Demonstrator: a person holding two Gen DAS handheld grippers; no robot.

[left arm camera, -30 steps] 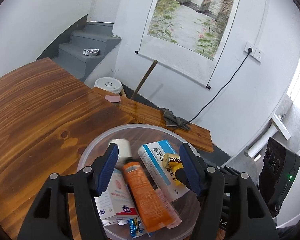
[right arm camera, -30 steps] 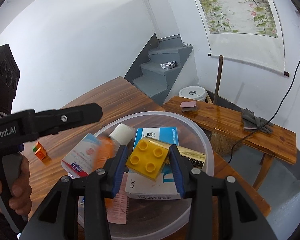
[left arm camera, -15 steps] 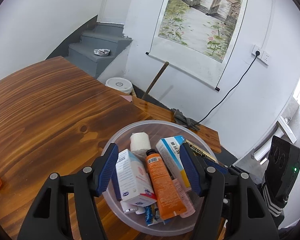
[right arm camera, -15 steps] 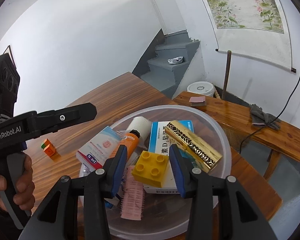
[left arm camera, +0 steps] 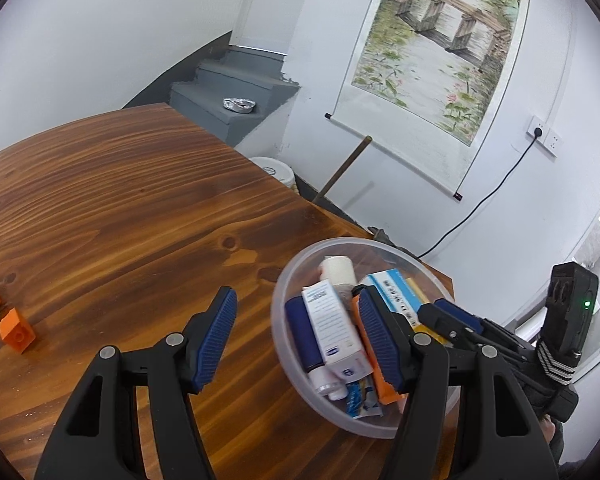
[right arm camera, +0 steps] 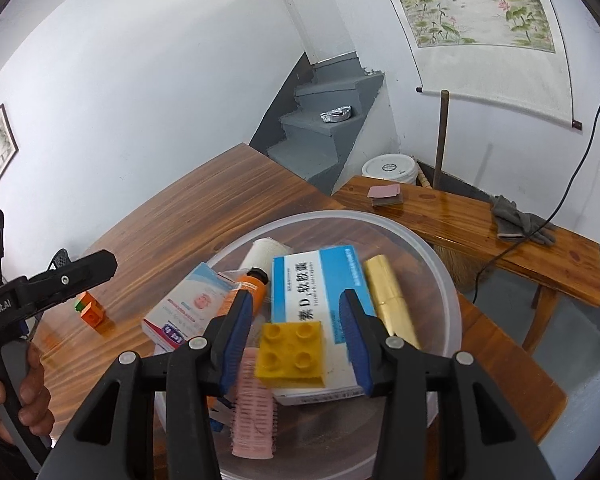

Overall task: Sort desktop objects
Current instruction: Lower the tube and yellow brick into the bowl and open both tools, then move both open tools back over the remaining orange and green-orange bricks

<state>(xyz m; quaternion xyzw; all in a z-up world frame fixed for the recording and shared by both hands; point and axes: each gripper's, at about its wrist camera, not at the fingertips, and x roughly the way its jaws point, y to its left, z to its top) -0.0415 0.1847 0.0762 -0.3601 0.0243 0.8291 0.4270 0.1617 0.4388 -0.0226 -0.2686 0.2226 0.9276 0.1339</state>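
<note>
A clear plastic bowl stands at the table's near right corner and shows in the left wrist view too. In it lie a yellow toy brick, a blue-and-white medicine box, a gold box, an orange tube, a pink-and-white box, a white roll and a pink hair roller. My right gripper is open over the bowl, its jaws either side of the yellow brick without touching it. My left gripper is open above the table at the bowl's left rim.
Orange toy bricks with a green one lie on the wooden table at the left; they also show in the right wrist view. A wooden bench with a grey glove stands beyond the table. Grey stairs rise behind.
The right gripper opened and the yellow brick dropped into the bowl. The left gripper has drawn back and to the left, off the bowl's middle toward its left rim.
</note>
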